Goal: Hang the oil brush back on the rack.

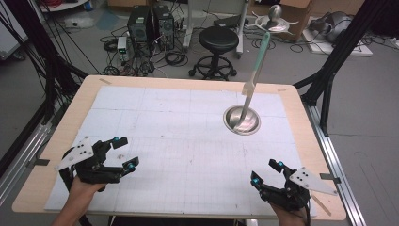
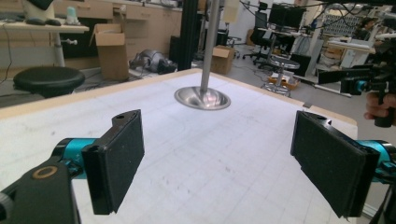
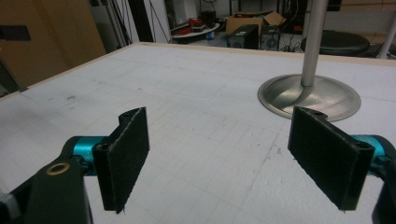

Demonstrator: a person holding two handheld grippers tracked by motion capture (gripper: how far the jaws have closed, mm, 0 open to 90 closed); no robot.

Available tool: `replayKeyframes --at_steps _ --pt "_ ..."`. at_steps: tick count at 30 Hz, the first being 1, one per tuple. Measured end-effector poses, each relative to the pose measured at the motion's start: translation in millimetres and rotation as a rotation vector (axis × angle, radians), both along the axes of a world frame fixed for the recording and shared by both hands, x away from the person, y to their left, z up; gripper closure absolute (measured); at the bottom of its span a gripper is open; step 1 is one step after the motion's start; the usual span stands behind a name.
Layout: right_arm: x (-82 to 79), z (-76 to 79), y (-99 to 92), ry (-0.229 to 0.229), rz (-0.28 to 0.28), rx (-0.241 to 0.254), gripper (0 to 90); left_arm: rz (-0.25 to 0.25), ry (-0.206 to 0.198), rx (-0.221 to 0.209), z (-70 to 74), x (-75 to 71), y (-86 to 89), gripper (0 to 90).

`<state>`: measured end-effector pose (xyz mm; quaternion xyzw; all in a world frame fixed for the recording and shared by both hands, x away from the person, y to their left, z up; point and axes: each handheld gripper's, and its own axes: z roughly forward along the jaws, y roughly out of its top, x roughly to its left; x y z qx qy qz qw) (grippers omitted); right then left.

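Note:
A shallow steel bowl (image 1: 242, 119) sits on the white gridded mat, right of centre and toward the far side. A long utensil (image 1: 254, 77) with a steel shaft and a pale teal handle stands in it, leaning slightly. My left gripper (image 1: 126, 152) rests near the front left of the mat, open, nothing between its pads. My right gripper (image 1: 266, 172) is at the front right, also open and empty. The left gripper view shows its wide-apart pads (image 2: 116, 158) facing the bowl (image 2: 202, 98). In the right gripper view the pads (image 3: 126, 154) stand apart with the bowl (image 3: 322, 100) and shaft (image 3: 312, 42) just beyond.
The mat (image 1: 179, 136) covers a wooden table (image 1: 70, 113). Behind the table stand a black stool (image 1: 219, 40), computer towers (image 1: 150, 23) and tangled cables. Black frame struts (image 1: 339, 52) rise at both sides. My right gripper and hand (image 2: 378, 93) appear at the left gripper view's right edge.

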<state>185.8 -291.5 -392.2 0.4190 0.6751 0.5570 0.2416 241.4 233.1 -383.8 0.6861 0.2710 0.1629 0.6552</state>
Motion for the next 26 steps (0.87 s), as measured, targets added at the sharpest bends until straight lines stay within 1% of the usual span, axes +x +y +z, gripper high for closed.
replayKeyframes --at_steps 5,8,16,21,26 --pt "1.0 -1.0 0.5 0.007 -0.007 -0.006 19.5 0.019 0.002 0.006 -5.8 0.0 6.6 17.8" --pt "0.4 -1.4 -0.2 0.007 -0.005 -0.011 19.5 0.021 0.007 -0.002 -6.2 0.4 6.4 17.8" --pt "0.3 -1.5 -1.4 0.011 -0.005 -0.009 19.5 0.024 0.015 0.000 -7.1 2.2 3.8 17.8" --pt "0.9 -2.5 1.0 0.018 0.004 -0.013 19.5 0.054 0.015 -0.001 -10.7 3.4 7.1 18.2" --pt "2.5 -4.0 1.2 0.024 0.008 -0.011 19.5 0.070 0.017 -0.013 -13.5 3.1 12.6 18.2"
